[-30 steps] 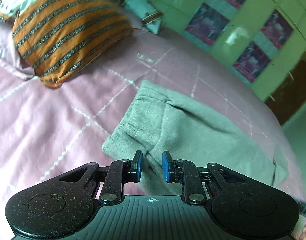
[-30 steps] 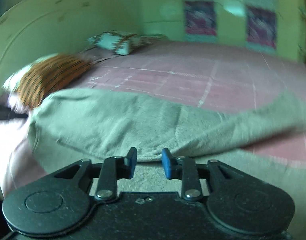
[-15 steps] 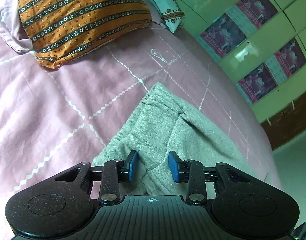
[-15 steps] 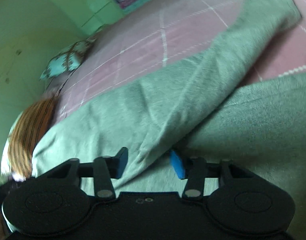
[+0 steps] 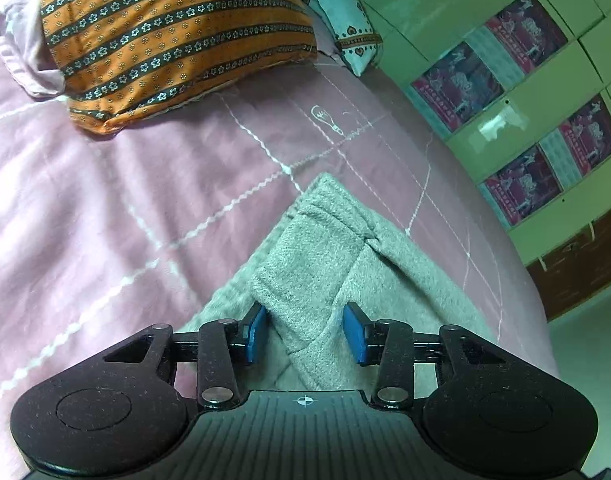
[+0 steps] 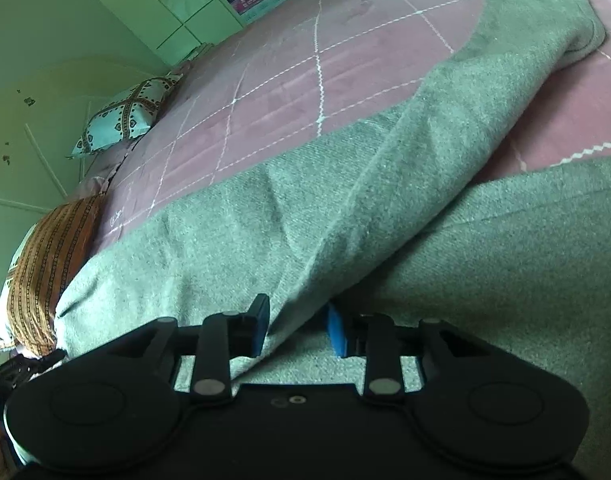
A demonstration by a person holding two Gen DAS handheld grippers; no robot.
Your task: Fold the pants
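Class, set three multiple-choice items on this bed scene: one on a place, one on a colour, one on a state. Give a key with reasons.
1. Where do the grey pants lie?
A. on the pink bedsheet
B. on the floor
C. on a chair

2. What colour is the striped pillow?
A. blue
B. orange
C. white

3. How does the left gripper stand?
A. clamped shut on the pillow
B. above bare sheet
C. jaws apart, pants fabric between

Key: A, sheet shows around the pants; B, orange with dark flowered stripes; C, gaps show beside the blue pads.
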